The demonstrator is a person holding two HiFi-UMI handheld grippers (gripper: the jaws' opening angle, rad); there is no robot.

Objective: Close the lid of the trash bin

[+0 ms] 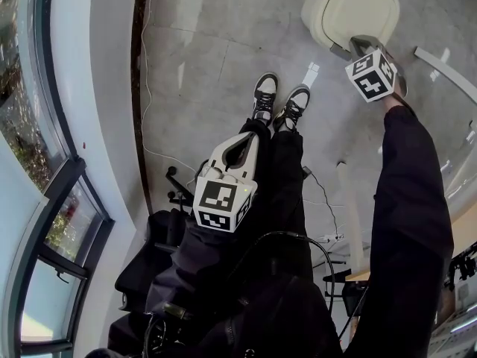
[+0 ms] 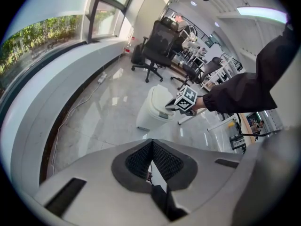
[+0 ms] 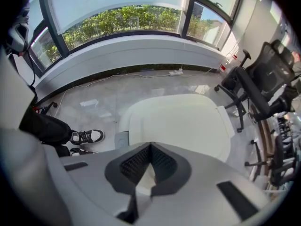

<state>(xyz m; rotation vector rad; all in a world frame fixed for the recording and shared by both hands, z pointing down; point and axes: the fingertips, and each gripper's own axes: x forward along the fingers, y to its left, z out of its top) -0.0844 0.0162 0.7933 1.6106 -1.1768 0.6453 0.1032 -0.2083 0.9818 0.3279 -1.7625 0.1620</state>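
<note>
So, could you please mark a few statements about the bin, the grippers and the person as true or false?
1. The lid of the trash bin is down. True.
2. The left gripper hangs over the bin. False: it is back by the person's legs; the right gripper is the one over the lid.
3. Both grippers are shut and hold nothing. True.
4. The person wears plain red shoes. False: they are black-and-white sneakers.
</note>
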